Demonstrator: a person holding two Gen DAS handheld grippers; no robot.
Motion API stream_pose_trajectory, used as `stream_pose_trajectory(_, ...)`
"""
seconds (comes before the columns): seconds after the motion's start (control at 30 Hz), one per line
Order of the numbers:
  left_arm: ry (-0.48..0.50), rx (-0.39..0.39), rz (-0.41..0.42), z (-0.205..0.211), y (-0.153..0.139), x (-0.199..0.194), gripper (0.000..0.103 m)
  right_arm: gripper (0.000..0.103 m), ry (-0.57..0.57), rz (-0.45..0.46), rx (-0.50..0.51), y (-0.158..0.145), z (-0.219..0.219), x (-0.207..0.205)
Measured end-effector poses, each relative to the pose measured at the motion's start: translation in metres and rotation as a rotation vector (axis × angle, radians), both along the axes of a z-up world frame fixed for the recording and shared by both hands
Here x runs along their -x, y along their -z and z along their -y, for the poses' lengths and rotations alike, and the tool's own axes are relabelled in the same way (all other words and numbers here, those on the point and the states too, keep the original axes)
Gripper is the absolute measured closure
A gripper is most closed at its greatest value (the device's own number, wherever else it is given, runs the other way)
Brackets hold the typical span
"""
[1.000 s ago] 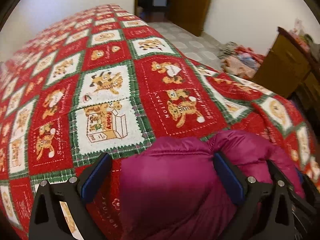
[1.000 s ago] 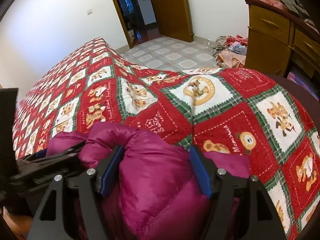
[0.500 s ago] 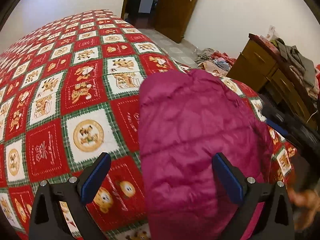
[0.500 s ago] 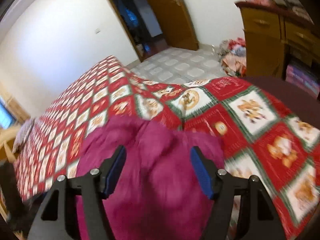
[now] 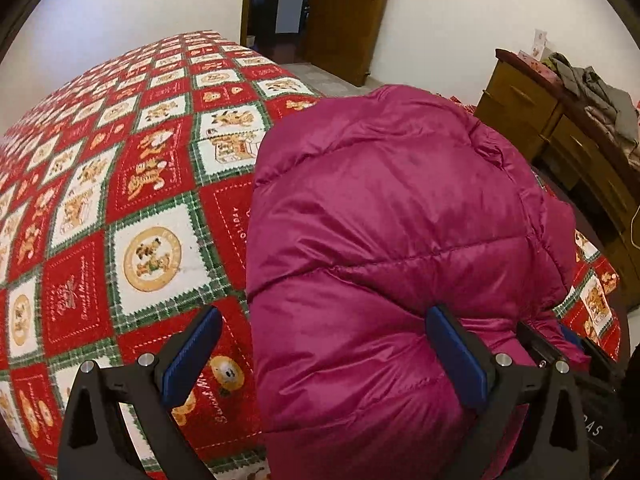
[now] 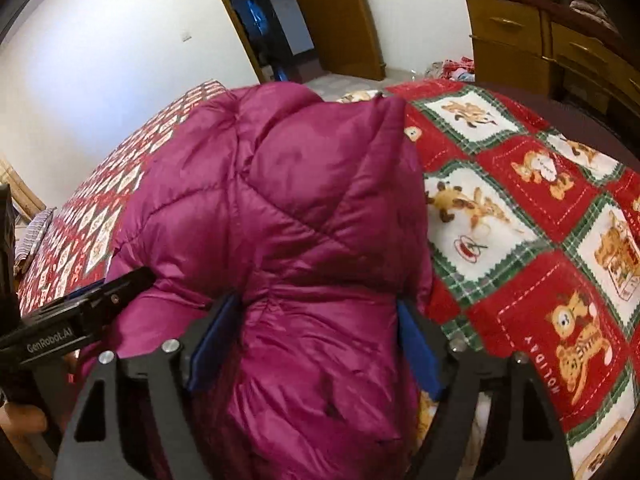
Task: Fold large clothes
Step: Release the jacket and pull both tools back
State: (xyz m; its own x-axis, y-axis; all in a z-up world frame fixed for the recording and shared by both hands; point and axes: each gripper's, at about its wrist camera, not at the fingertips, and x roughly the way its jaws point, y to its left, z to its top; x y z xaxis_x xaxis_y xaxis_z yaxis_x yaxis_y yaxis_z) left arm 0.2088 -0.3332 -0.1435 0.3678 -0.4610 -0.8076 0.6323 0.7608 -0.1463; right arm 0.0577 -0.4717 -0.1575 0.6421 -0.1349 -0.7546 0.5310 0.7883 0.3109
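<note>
A magenta down jacket [image 5: 392, 248] lies folded in a thick bundle on the bed, over a red, white and green teddy-bear blanket [image 5: 132, 216] near the bed's corner. Left claw [image 5: 326, 354]: jaws spread wide — only the right pad meets the jacket's near edge, the left pad stands over bare blanket. Right claw [image 6: 316, 344]: jaws have just been opening, padding bulging between them and brushing both blue pads — no firm clamp visible. A wooden dresser [image 6: 532, 44] stands beyond the bed.
</note>
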Motion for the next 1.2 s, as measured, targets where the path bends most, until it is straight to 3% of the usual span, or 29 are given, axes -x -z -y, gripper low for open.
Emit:
stream_pose_trajectory(0.1,0.002,-0.009,0.003,-0.004,-0.002,0.002,0.001,0.02,0.005,-0.039,0.047,-0.002,-0.005,-0.005)
stream_pose_trajectory(0.23,-0.056,0.018,-0.023,-0.031,-0.021,0.018,0.001,0.019,0.018,-0.015,0.016,-0.005,-0.002,0.0)
stream_pose_trajectory(0.33,-0.058,0.017,0.081,-0.055,-0.044,0.043,0.001,0.023,0.035,0.017,0.005,-0.022,-0.005,0.022)
stream_pose_trajectory(0.4,-0.08,0.013,0.165,-0.068,-0.053,0.058,0.001,0.023,0.039,0.079,0.044,-0.043,-0.016,0.049)
stream_pose_trajectory(0.5,-0.071,0.02,0.238,-0.079,-0.06,0.082,0.001,0.023,0.014,0.094,0.093,-0.062,-0.035,0.079)
stream_pose_trajectory(0.7,-0.062,0.019,0.249,-0.094,-0.06,0.117,0.001,0.018,0.046,0.095,0.172,-0.078,-0.071,0.121)
stream_pose_trajectory(0.87,-0.017,0.021,0.237,-0.103,-0.066,0.137,0.001,0.017,0.062,0.114,0.187,-0.084,-0.086,0.129)
stream_pose_trajectory(1.2,0.021,0.113,0.376,-0.13,-0.107,0.177,0.001,0.009,0.063,0.192,0.259,-0.116,-0.119,0.148)
